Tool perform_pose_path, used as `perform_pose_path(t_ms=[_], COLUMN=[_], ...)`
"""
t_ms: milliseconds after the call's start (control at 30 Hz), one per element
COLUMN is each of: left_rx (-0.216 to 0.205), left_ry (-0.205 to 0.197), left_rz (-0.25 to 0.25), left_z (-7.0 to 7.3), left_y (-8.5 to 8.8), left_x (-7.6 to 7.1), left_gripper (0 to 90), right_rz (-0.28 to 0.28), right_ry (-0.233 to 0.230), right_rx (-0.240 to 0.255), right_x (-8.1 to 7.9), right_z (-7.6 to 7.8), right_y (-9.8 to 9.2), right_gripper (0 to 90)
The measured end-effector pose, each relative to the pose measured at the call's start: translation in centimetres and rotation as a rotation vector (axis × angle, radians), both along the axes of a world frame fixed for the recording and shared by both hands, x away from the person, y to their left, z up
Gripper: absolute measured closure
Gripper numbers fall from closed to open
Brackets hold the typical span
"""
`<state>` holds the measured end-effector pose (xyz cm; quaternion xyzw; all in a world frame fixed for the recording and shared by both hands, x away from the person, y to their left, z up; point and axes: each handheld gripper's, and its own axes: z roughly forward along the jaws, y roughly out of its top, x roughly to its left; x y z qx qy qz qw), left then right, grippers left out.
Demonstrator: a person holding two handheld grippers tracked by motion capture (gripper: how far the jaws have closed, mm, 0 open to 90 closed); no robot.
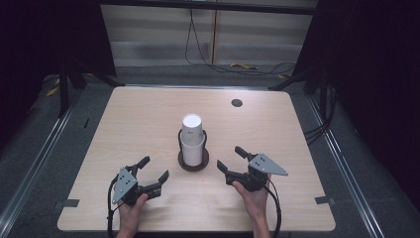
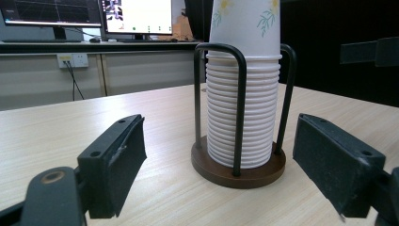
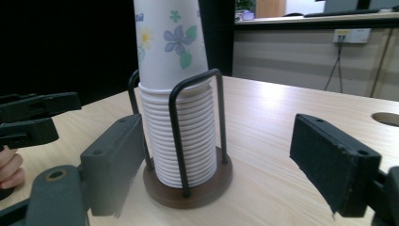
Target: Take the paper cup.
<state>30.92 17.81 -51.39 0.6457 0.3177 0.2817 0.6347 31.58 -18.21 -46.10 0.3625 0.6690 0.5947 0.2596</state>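
Cups [image 1: 191, 130] sit in a tall stack in the middle of the surface [image 1: 138, 119], one inside the next. They stand upside down in a holder [image 1: 193, 159] with a round brown base and thin black wire loops. I think the loops are there so the stack does not tip over when I pull one cup off. The top cup has little flowers on it [image 3: 176, 40] and pokes up above the loops, so it looks like the easy one to take.

My left tongs [image 1: 152, 174] rest low on the surface, just in front of the holder and a bit to its left. Their jaws are spread wide and hold nothing. My right tongs [image 1: 231, 158] are on the other side, near the holder, and they are spread wide too, with nothing in them. Both point in at the stack, one from each side, so I judge I am about to reach for a cup.

In the left tongs' view the stack [image 2: 243, 113] stands between the two black jaws but farther off, not touching them. A small dark hole [image 1: 236, 102] is in the surface behind the cups.
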Motion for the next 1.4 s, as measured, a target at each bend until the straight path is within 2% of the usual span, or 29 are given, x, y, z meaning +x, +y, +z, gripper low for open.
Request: perform_pose_path(t_ms=[100,133,367,533,767,800,900,933,1000,1100,1400], left_rx=[0.005,0.002,0.002,-0.005,0.011,0.012,0.007,0.003,0.014,0.008,0.004], left_ry=[0.0,0.002,0.002,0.003,-0.003,-0.004,-0.002,-0.001,-0.003,-0.004,-0.008], left_rz=[-0.001,-0.002,-0.005,-0.004,-0.008,-0.009,-0.008,-0.011,-0.009,-0.009,-0.008], left_z=[0.0,0.0,0.0,0.0,0.0,0.0,0.0,0.0,0.0,0.0,0.0], left_y=[0.0,0.0,0.0,0.0,0.1,0.1,0.1,0.1,0.1,0.1,0.1], left_x=[0.0,0.0,0.0,0.0,0.0,0.0,0.0,0.0,0.0,0.0,0.0], left_gripper=[17.3,17.3,17.3,17.3,17.3,17.3,17.3,17.3,17.3,17.3,17.3], right_rz=[0.017,0.04,0.097,0.161,0.181,0.2,0.21,0.23,0.243,0.242,0.278], right_ry=[0.006,0.021,0.026,0.041,0.056,0.056,0.07,0.075,0.079,0.077,0.109], right_rx=[-0.014,-0.011,-0.007,-0.043,-0.068,-0.069,-0.076,-0.078,-0.072,-0.083,-0.099], right_x=[0.5,0.8,1.9,3.1,4.4,4.8,5.1,5.5,5.9,6.2,7.9], right_z=[0.2,0.5,1.8,3.4,4.4,4.7,5.0,5.3,5.6,6.0,7.2], right_y=[0.3,0.5,1.1,2.3,3.2,3.5,3.8,4.0,4.1,4.3,5.1], right_gripper=[15.6,15.7,16.0,18.4,14.9,15.4,15.5,20.4,22.1,21.7,20.0])
